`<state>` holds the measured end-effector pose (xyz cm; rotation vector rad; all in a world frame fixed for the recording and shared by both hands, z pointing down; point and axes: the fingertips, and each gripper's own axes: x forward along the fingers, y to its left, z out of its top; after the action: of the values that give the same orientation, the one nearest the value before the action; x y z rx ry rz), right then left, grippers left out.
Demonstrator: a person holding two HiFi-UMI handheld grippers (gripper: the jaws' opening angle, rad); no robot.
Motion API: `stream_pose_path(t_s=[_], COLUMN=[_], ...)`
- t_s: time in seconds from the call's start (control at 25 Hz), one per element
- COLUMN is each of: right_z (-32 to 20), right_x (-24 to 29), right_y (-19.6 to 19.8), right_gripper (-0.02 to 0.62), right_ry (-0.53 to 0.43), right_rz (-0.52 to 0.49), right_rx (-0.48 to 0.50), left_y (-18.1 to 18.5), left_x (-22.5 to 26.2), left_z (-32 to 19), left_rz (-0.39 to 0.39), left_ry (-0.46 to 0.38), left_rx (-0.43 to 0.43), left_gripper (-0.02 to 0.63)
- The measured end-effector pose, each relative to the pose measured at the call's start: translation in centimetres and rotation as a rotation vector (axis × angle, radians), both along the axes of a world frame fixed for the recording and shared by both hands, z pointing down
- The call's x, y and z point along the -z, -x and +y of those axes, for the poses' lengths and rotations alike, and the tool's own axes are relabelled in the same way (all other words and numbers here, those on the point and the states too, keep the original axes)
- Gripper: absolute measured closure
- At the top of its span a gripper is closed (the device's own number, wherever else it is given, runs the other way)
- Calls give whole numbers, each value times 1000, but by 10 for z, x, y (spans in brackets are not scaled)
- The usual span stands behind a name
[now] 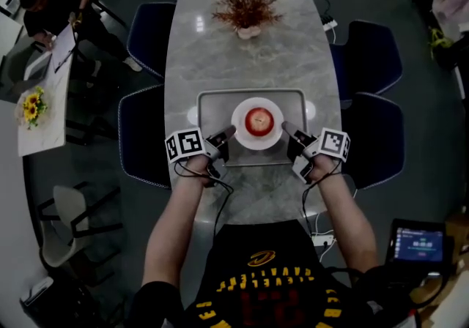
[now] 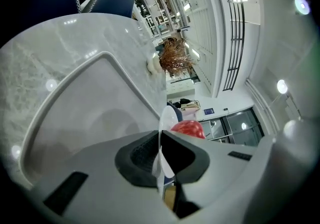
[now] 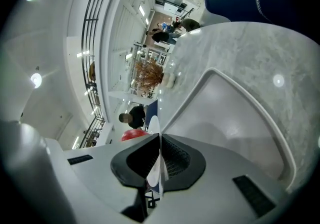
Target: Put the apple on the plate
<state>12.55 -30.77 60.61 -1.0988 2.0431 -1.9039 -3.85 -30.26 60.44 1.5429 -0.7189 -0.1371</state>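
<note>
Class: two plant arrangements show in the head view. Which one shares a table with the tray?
The reddish-brown dried sprigs, at the far end of the marble table; the yellow sunflowers sit on a separate white table.

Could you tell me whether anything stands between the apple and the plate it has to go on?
Nothing visible does: the apple already sits on the plate, which the left gripper and right gripper pinch at opposite rims.
</note>
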Motion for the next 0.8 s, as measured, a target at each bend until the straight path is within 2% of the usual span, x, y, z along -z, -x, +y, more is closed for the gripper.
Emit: stream_pose_path(t_s=[0.6,0.8], right_z=[-25,-31], right_x=[-65,-83], right_y=[1,9], right_gripper=[571,571], right_ry=[85,83], right_rz=[50,28], right_rx=[-8,8], left_y=[0,6], left_x=[-65,-83], left_z=[-27,-30], left_rz=[-85,-109], left_ry=[101,122], left_rx=[-20,-22], left_gripper=[588,588])
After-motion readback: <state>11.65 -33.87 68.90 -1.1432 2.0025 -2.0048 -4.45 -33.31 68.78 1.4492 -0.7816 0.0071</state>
